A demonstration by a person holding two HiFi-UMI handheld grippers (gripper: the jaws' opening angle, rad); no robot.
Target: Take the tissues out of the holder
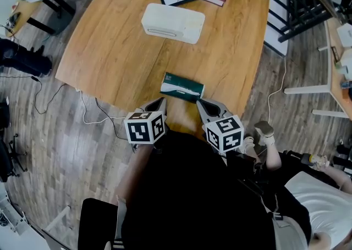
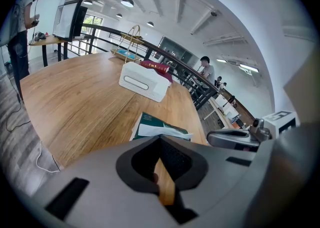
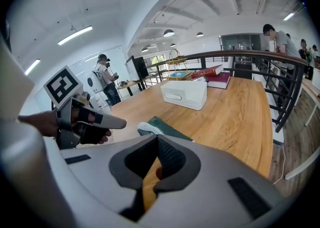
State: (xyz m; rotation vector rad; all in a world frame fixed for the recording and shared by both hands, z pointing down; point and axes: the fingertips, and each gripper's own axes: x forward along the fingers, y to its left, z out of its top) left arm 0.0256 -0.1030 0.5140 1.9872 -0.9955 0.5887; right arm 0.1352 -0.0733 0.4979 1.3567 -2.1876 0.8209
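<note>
I am judging the task nearly done: the dark green tissue pack point(image 1: 182, 87) is lying apart from the white rectangular holder point(image 1: 172, 22), with the left gripper point(image 1: 161, 100) and right gripper point(image 1: 199, 103) clenched empty.

You're in a black top point(image 1: 187, 188). Your left gripper point(image 1: 161, 101) and right gripper point(image 1: 200, 104): grey moulded shells, dark textured pads point(image 2: 176, 158). Each carries a white cube point(image 1: 145, 127) printed with black square markers.

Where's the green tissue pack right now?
In the head view the green tissue pack lies at the wooden table's near edge, just ahead of the left claw and right claw; the white tissue holder sits farther back.
</note>
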